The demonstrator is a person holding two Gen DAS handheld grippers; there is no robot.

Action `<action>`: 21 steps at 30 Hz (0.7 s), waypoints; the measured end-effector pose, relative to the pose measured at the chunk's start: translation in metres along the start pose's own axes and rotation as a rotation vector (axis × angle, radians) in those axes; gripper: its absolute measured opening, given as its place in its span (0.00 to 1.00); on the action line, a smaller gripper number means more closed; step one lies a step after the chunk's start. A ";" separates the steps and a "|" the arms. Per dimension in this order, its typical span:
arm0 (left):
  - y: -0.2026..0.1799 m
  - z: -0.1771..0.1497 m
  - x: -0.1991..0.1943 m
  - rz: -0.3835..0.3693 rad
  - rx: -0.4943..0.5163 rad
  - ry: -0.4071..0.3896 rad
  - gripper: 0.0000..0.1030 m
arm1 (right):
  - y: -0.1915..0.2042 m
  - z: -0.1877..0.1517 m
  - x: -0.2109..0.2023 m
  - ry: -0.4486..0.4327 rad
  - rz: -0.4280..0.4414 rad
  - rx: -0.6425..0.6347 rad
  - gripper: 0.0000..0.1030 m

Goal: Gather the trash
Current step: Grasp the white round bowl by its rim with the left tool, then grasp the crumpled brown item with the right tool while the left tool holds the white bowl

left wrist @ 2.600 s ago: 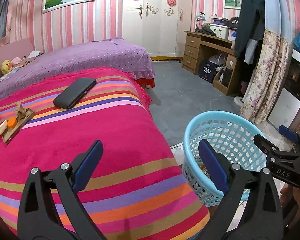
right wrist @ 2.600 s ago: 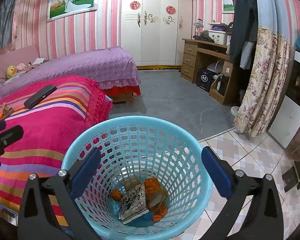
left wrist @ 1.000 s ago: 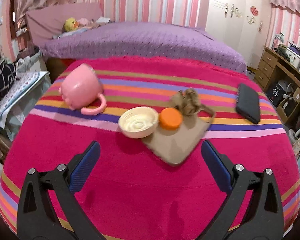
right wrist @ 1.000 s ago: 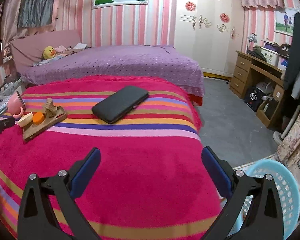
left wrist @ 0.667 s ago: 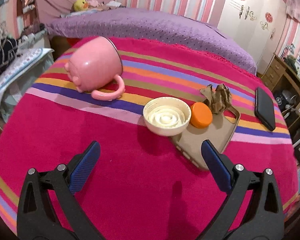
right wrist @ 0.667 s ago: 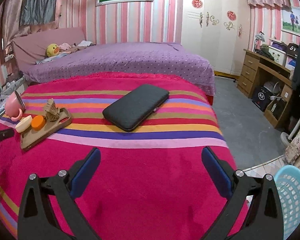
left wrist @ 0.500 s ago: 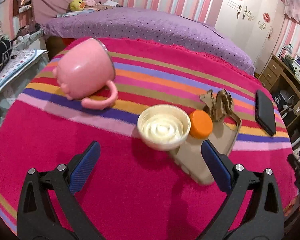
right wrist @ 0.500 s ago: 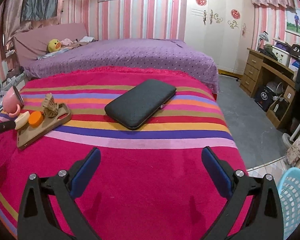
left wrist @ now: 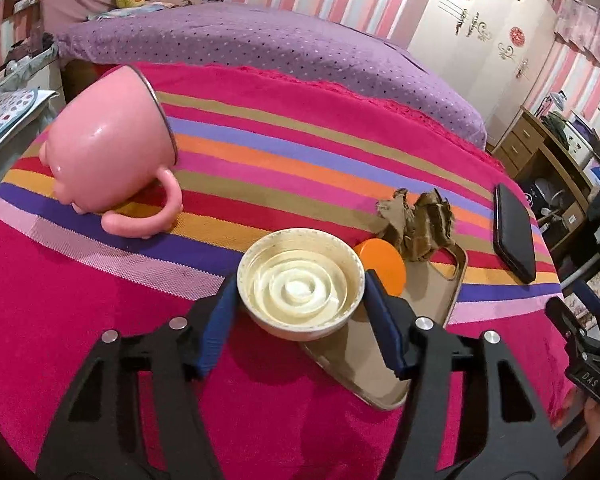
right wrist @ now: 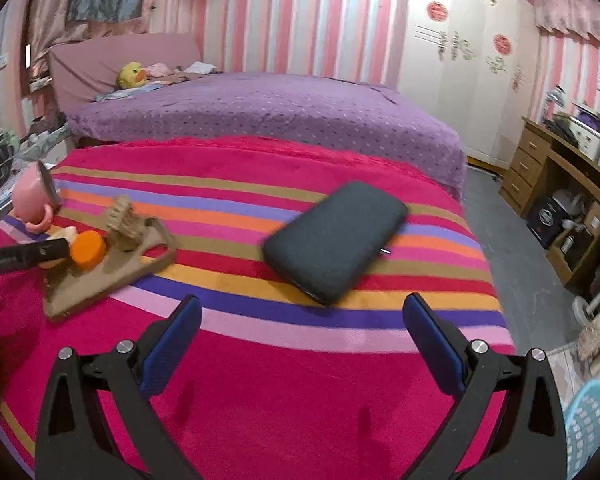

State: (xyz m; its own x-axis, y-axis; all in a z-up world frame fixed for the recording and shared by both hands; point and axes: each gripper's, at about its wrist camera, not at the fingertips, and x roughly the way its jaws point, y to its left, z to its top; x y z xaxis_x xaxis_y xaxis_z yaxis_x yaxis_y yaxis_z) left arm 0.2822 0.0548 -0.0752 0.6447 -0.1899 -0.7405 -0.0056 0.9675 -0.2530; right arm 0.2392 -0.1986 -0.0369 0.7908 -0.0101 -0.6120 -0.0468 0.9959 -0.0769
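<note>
- One cream lid [left wrist: 301, 285], underside up with ringed ridges, sits between the left claw [left wrist: 298, 304] pads; the blue pads [left wrist: 382, 320] press its rim on both sides, so that claw is narrowed to the lid's width and pinching it.
- One orange cap [left wrist: 384, 266] lies just past the left claw's right pad, touching the lid's far-right edge.
- One crumpled brown paper scrap [left wrist: 416, 222] sits further ahead and to the right of that claw, just behind the cap.
- One tan phone case [left wrist: 384, 356] lies under the cap and scrap, running back beneath the right pad.
- One pink mug [left wrist: 108, 152] lies tipped on its side ahead and left of the left claw, handle down on the striped blanket [left wrist: 260, 152].
- One black wallet [right wrist: 336, 236] lies just ahead of the right claw [right wrist: 302, 332], between its finger lines but apart from them.
- One blue basket [right wrist: 590, 428] shows at the right claw's lower right, off the bed.
- Right claw is spread wide over the blanket, touching and holding nothing.
</note>
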 end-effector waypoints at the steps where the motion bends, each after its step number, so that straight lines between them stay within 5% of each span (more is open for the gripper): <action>1: 0.000 0.000 -0.001 -0.001 0.005 0.001 0.59 | 0.007 0.003 0.002 0.004 0.018 -0.010 0.95; 13: 0.017 -0.010 -0.058 0.234 0.080 -0.143 0.59 | 0.102 0.042 0.023 -0.038 0.139 -0.119 0.92; 21: 0.045 -0.010 -0.060 0.296 -0.007 -0.136 0.59 | 0.131 0.051 0.064 0.079 0.181 -0.151 0.45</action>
State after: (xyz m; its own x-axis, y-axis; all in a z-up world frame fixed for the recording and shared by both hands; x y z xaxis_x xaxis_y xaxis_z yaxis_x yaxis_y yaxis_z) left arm 0.2363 0.1079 -0.0485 0.7101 0.1244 -0.6930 -0.2133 0.9760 -0.0433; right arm 0.3145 -0.0643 -0.0463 0.7112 0.1538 -0.6860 -0.2785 0.9576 -0.0740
